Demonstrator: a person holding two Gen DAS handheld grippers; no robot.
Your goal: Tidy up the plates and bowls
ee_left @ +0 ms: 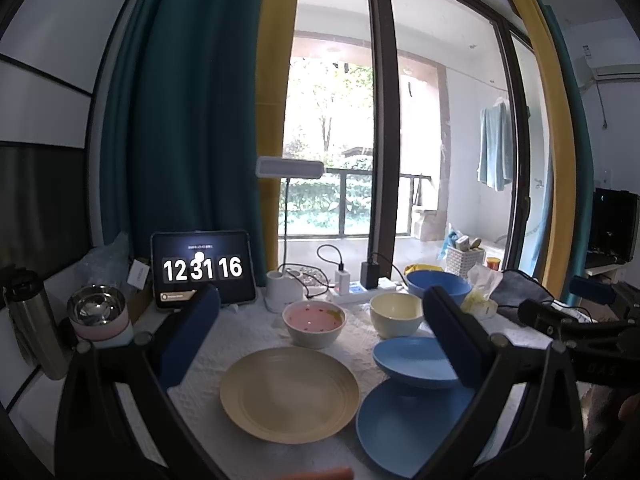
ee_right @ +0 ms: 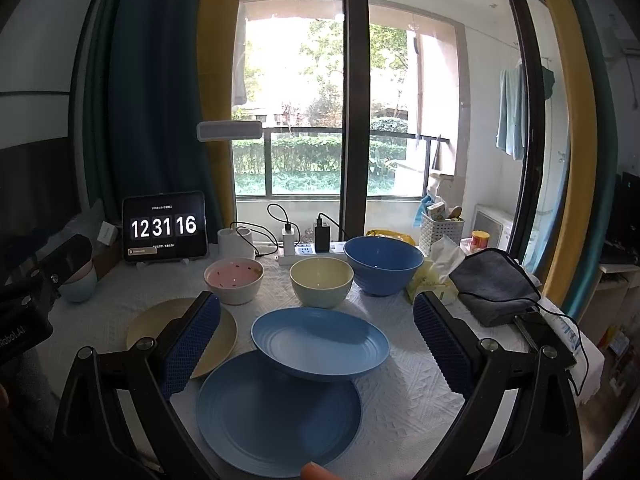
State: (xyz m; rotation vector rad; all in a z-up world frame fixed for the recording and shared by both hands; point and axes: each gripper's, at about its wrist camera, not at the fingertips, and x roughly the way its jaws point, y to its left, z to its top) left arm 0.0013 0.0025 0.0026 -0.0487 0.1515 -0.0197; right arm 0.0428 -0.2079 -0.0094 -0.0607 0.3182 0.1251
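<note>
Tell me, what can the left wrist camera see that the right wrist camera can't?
Only the left wrist view shows the steel thermos and the shiny steel cup.
Only the right wrist view shows the grey cloth whole, with the phone beside it.
Both show the tan plate, the two blue plates overlapping, three bowls and the clock tablet.

Left gripper (ee_left: 320, 328) gapes, seemingly empty, above beige plate (ee_left: 289, 394).

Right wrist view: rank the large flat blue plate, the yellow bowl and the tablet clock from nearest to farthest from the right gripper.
1. Large flat blue plate: directly below the right gripper.
2. Yellow bowl: centre, beyond the plates.
3. Tablet clock: far left, at the table's back edge.
</note>
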